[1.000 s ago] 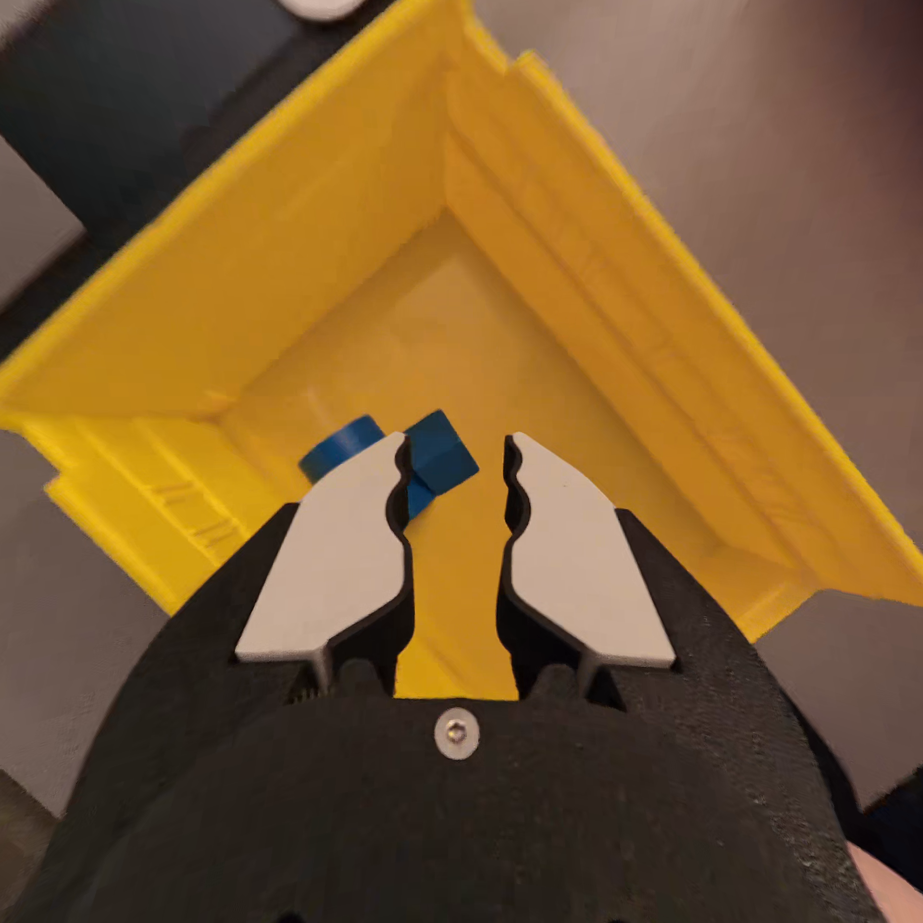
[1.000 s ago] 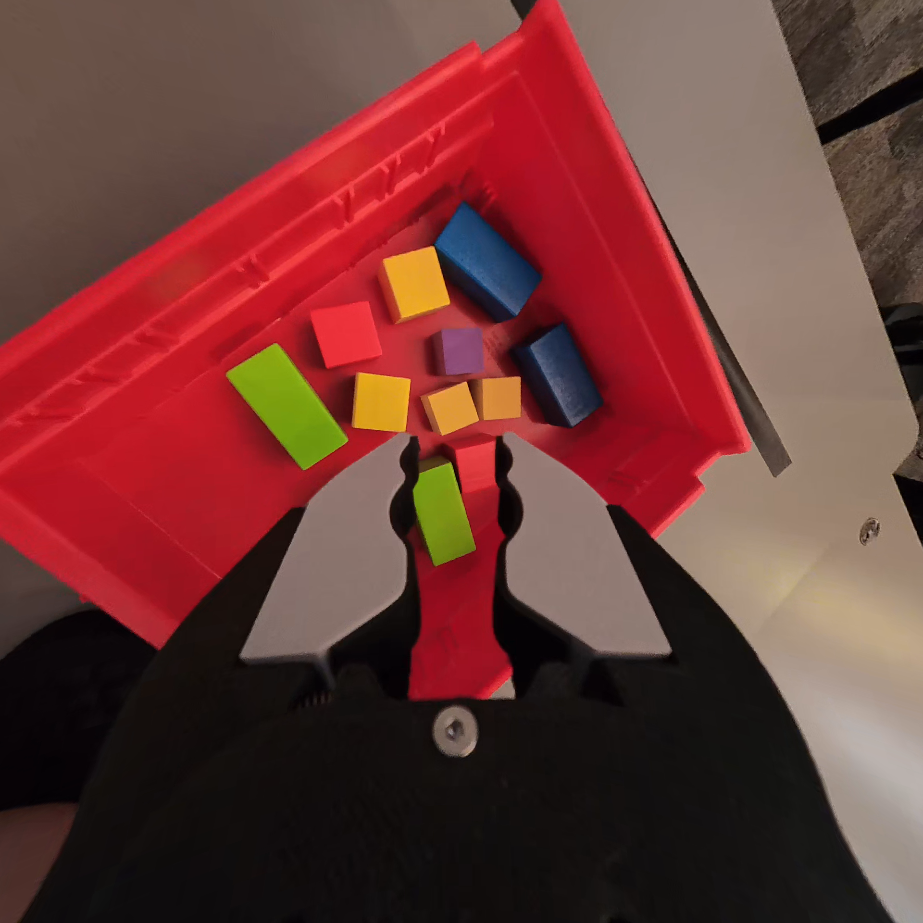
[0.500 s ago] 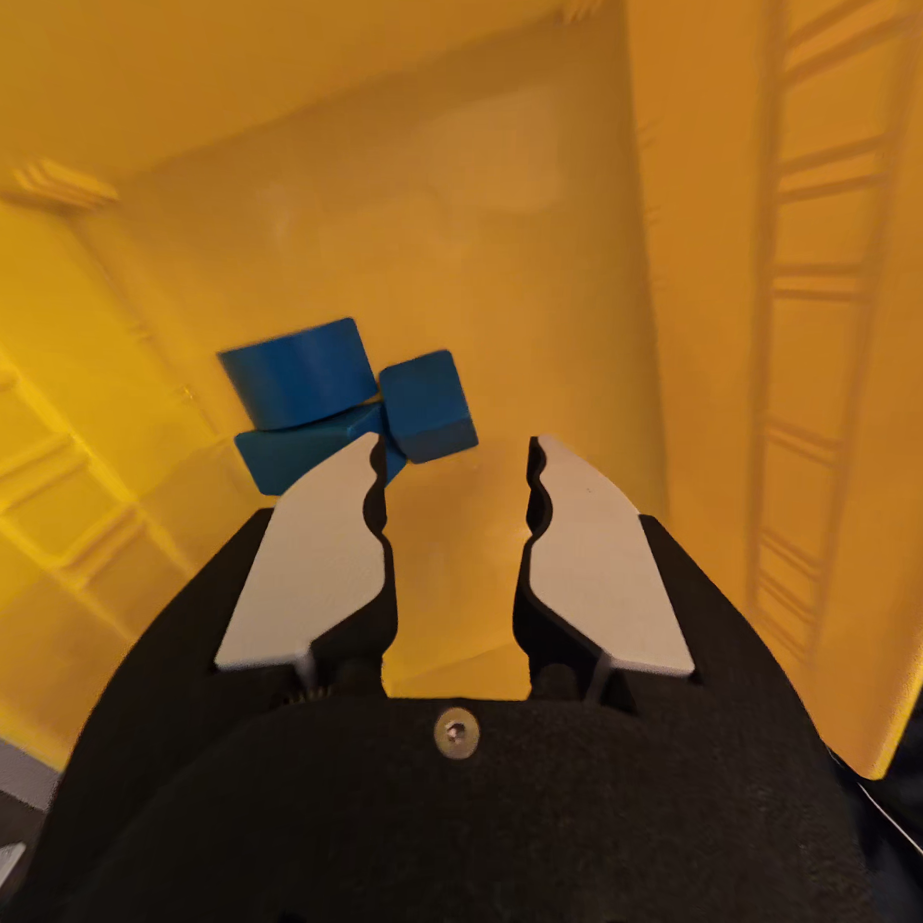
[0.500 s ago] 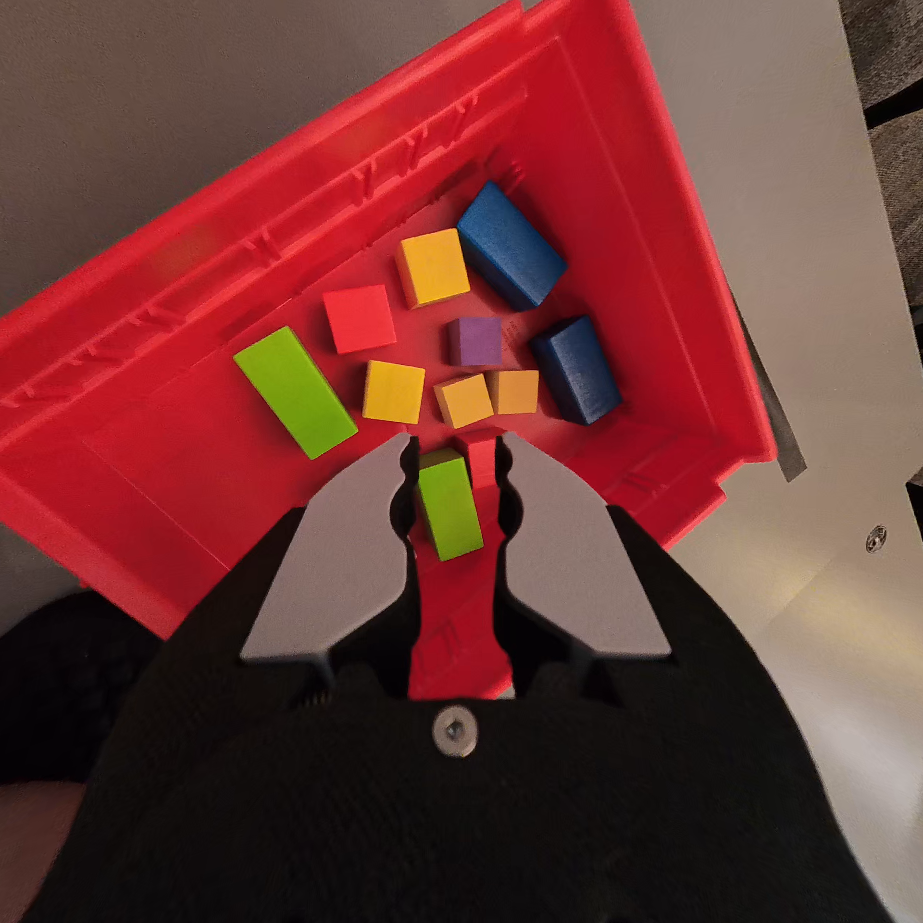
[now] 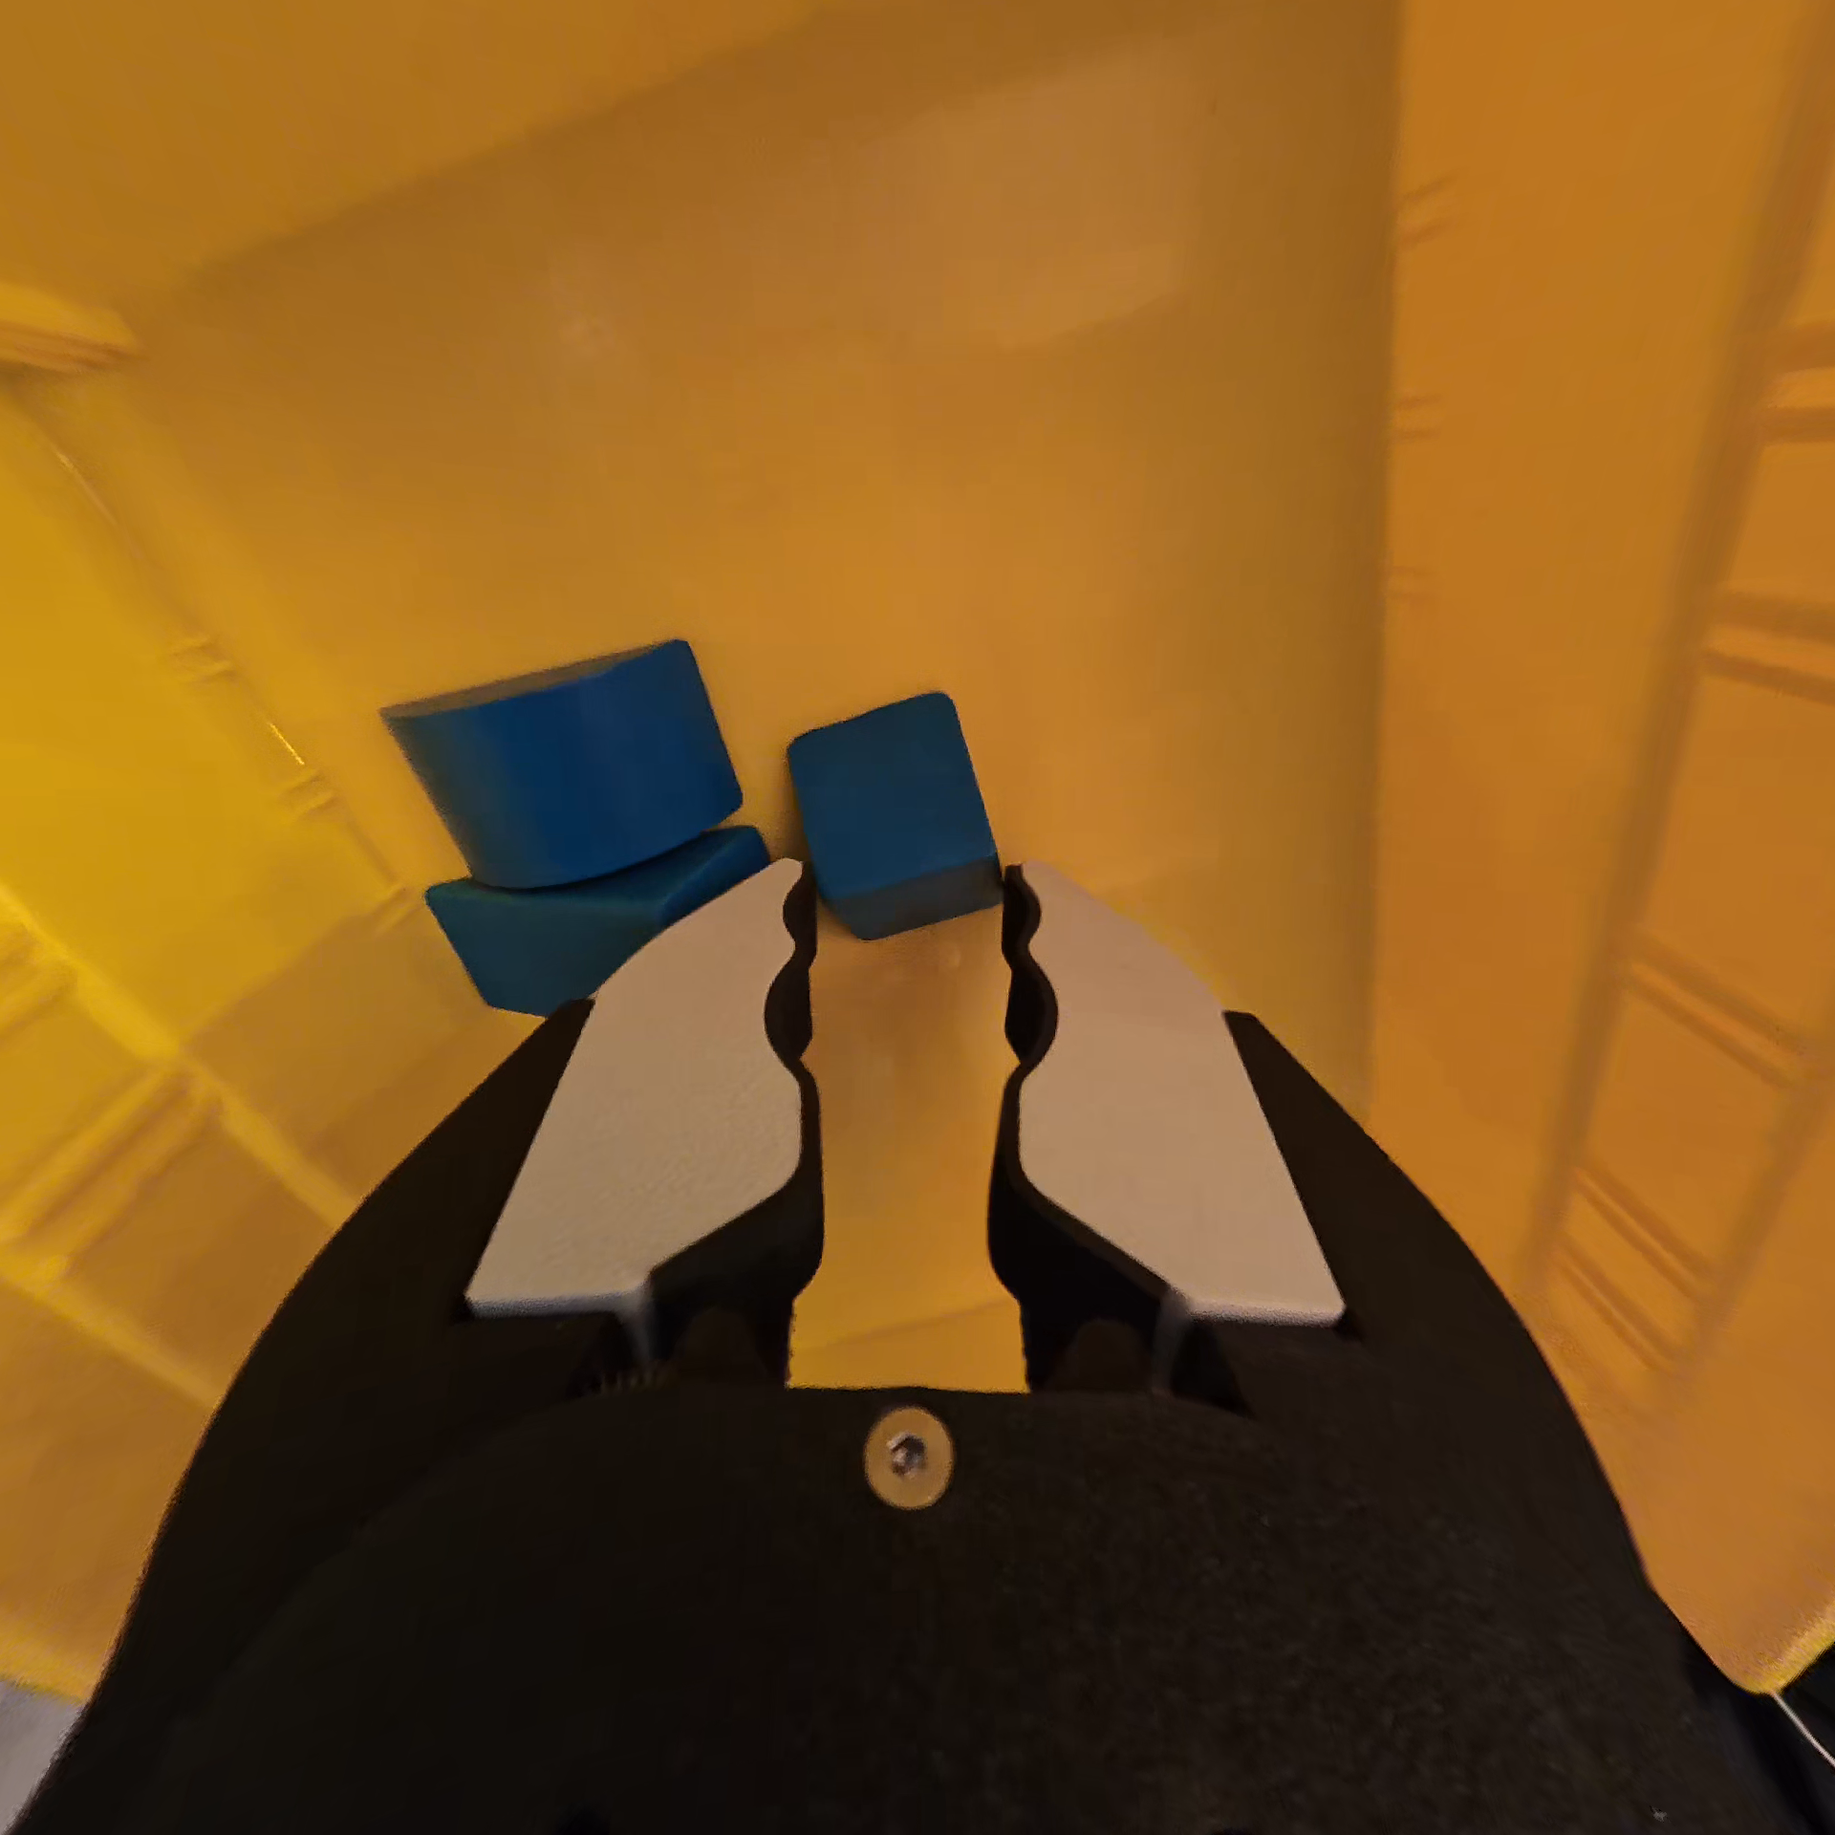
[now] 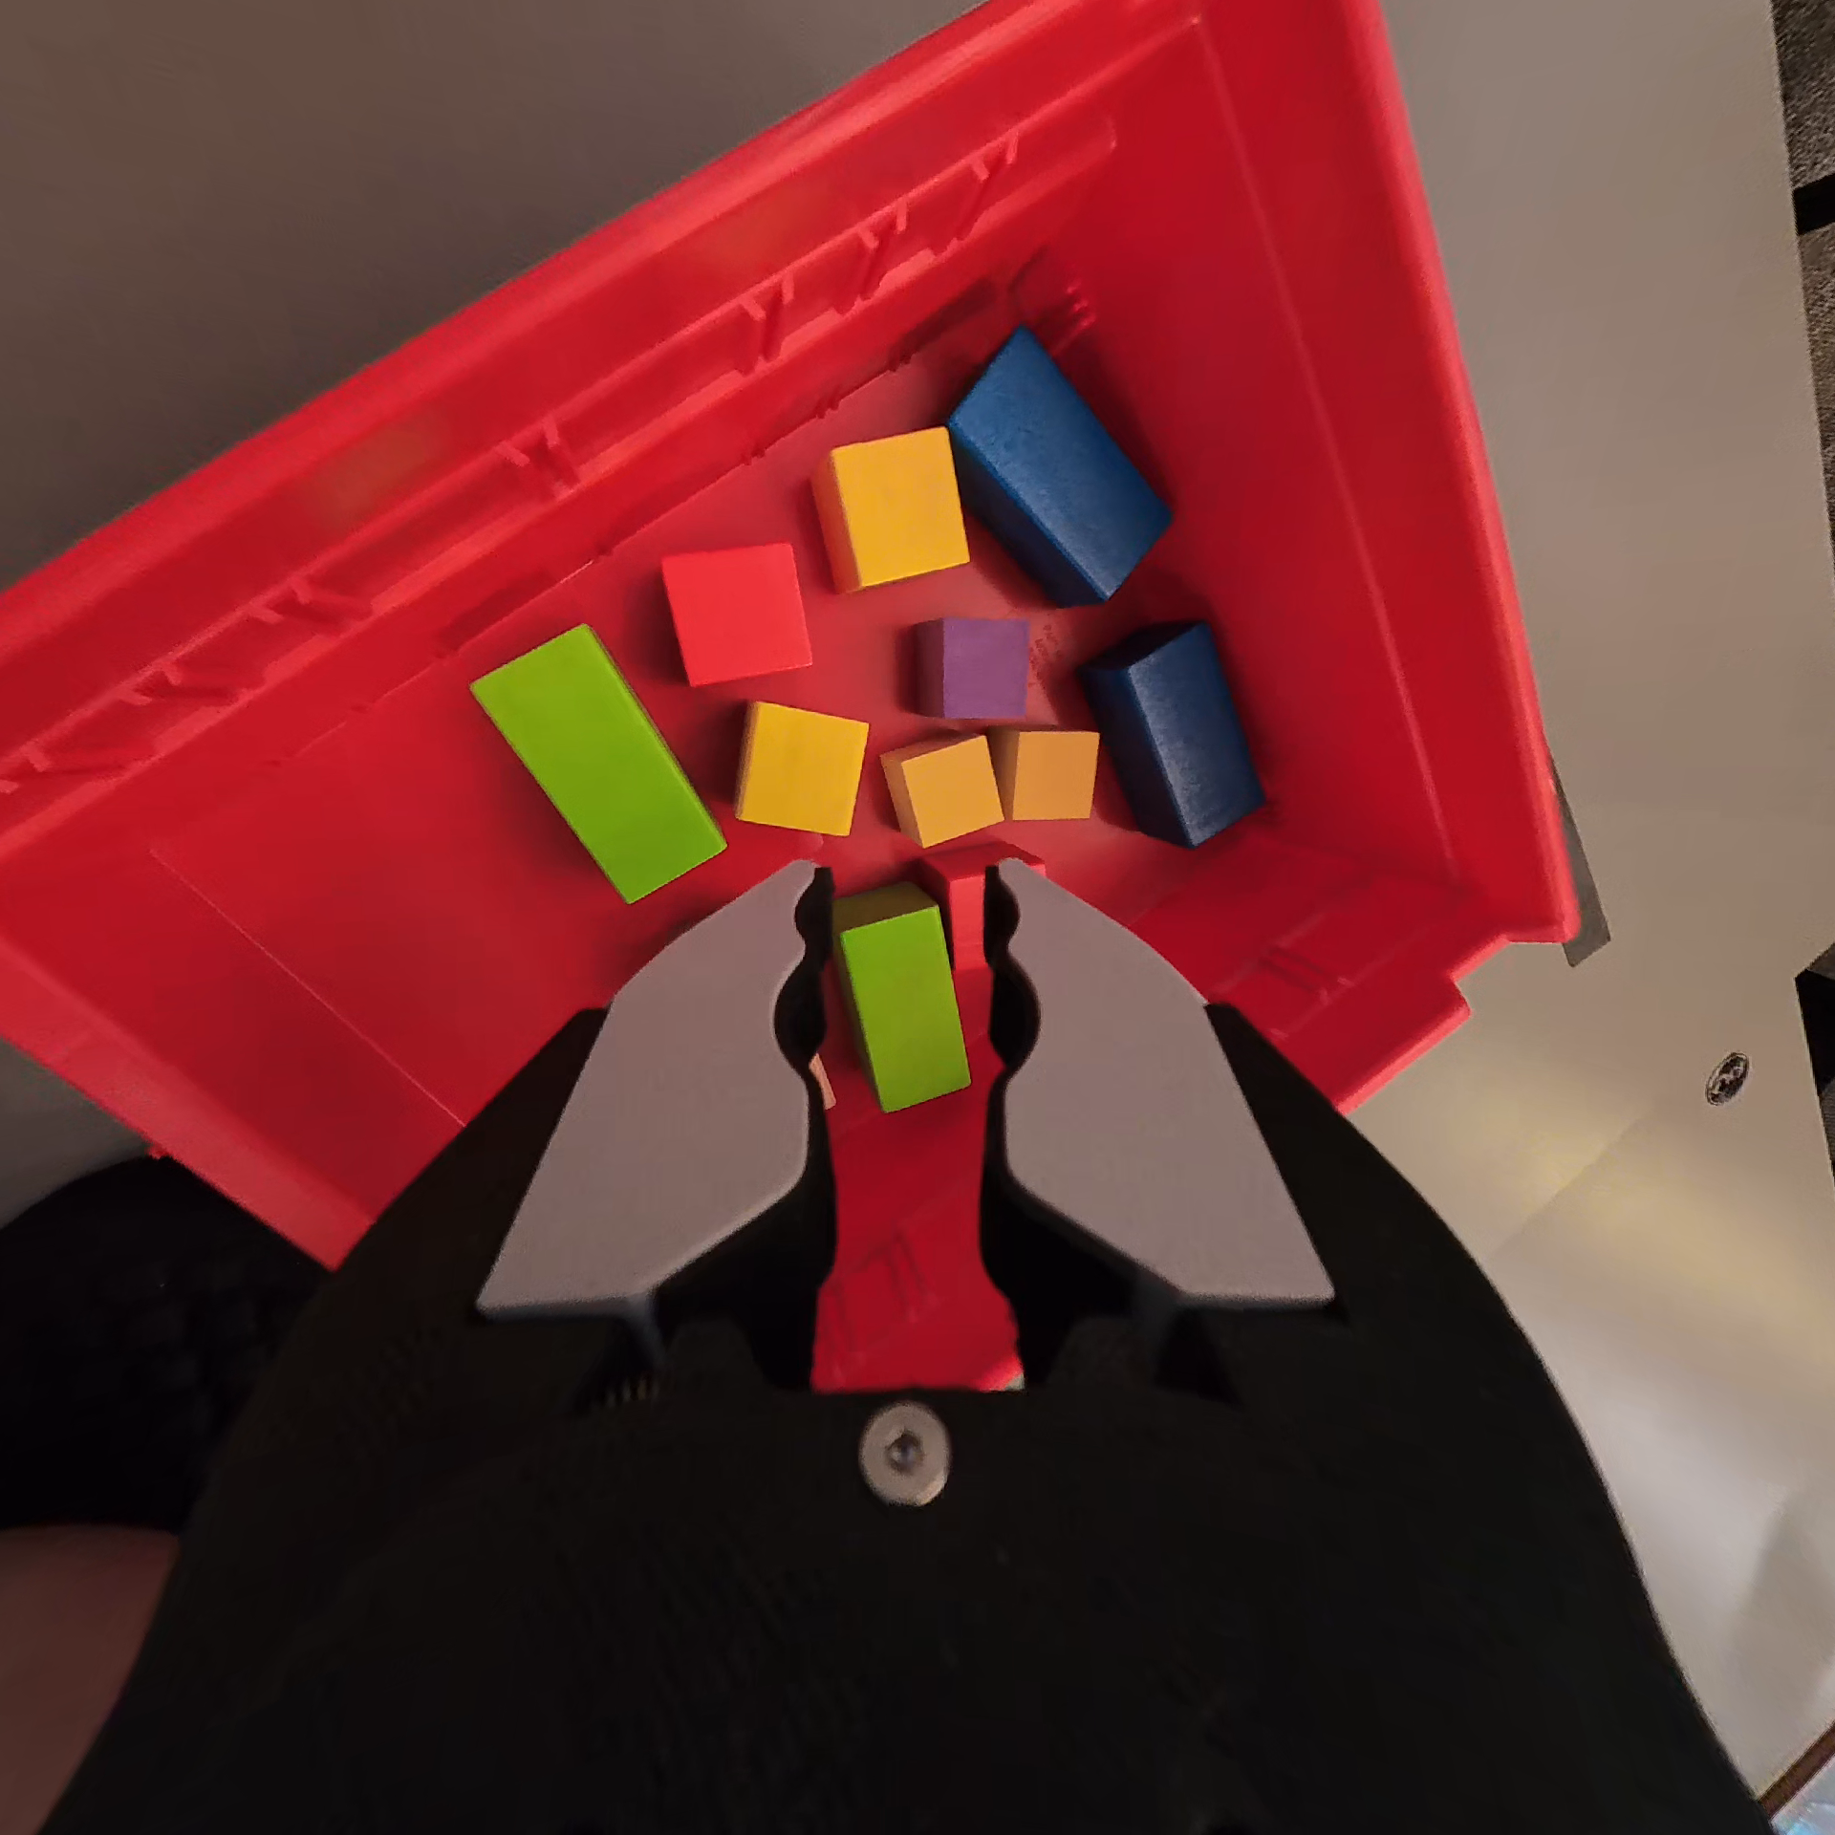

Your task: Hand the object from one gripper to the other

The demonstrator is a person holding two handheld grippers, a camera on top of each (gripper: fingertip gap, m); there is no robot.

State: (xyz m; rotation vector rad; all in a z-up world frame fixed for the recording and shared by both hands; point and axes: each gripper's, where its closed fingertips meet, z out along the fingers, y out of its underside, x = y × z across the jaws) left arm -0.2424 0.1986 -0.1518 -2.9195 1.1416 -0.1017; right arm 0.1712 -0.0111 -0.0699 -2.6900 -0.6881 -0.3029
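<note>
In the left wrist view, the left gripper (image 5: 906,874) is seen deep inside a yellow bin (image 5: 993,397), its two grey fingers (image 5: 675,1092) spread with a clear gap between them. Just beyond the fingertips a small blue cube (image 5: 889,804) is found on the bin floor, sitting level with the gap and not pinched; whether either fingertip touches it cannot be told. To the left of the cube, a blue half-round block (image 5: 571,765) is stacked on a flatter blue block (image 5: 576,928), the lower one partly hidden by the left finger. In the right wrist view, the right gripper (image 6: 904,879) is held over a red bin (image 6: 1291,496) that stands on a grey table (image 6: 1609,348). A small green block (image 6: 904,998) is seen between the fingers, its long axis running roughly along them and pointing away from the camera, tilted a little to the left at its far end. It lies close to the left finger, with red bin floor showing between it and the right finger, so the jaws stand apart and it is not gripped; whether it rests on the floor cannot be told. Farther in, a long green block (image 6: 596,760), three yellow cubes (image 6: 799,765), an orange cube (image 6: 1048,775), a red cube (image 6: 735,611), a purple cube (image 6: 973,667) and two dark blue blocks (image 6: 1058,467) are scattered on the floor.
</note>
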